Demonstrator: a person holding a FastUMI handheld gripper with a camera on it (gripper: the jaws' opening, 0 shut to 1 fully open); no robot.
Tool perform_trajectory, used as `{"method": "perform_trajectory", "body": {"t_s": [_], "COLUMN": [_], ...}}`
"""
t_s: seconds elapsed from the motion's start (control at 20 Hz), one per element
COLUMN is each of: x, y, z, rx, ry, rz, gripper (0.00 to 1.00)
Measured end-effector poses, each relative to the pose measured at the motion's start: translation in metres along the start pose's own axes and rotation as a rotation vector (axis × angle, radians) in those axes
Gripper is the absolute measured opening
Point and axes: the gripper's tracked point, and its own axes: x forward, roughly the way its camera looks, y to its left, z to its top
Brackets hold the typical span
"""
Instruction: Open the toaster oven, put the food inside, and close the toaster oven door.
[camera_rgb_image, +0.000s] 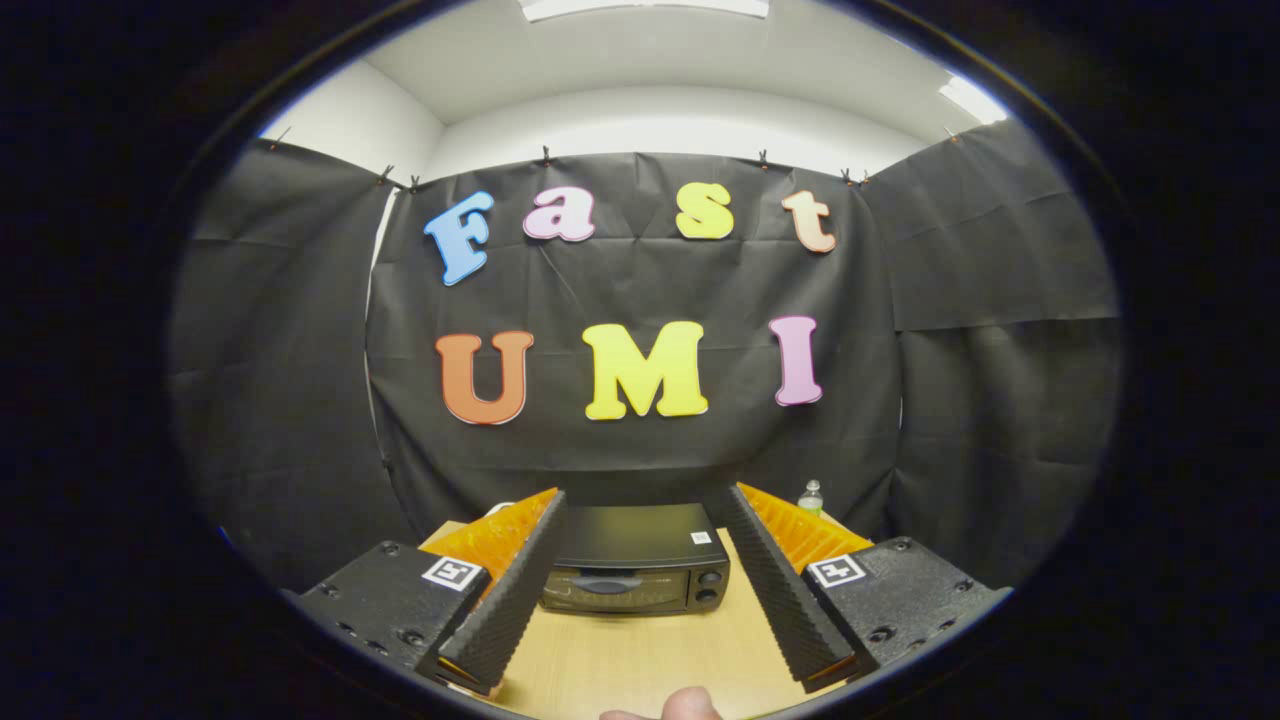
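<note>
A black toaster oven (636, 563) stands on the wooden table (640, 660), beyond my fingers and framed in the gap between them. Its glass door is closed, with the handle along the top of the door and two knobs at its right side. My gripper (643, 510) is open wide, held above the table and some way short of the oven. The left finger (512, 590) and the right finger (775, 585) have black ribbed pads and orange backs, and nothing is between them. A rounded pale piece of food (685, 704) peeks in at the near table edge, below the fingers.
A small clear bottle with a green label (811, 497) stands behind the oven to its right, partly hidden by the right finger. Black cloth walls close in the booth behind and on both sides. Bare tabletop lies between the oven and me.
</note>
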Motion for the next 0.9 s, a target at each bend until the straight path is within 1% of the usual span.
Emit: {"method": "perform_trajectory", "body": {"t_s": [0.6, 0.9], "x": [0.010, 0.023], "y": [0.007, 0.012], "z": [-0.008, -0.023], "rx": [0.014, 0.010], "ry": [0.032, 0.072], "rz": [0.011, 0.023], "gripper": [1.00, 1.00]}}
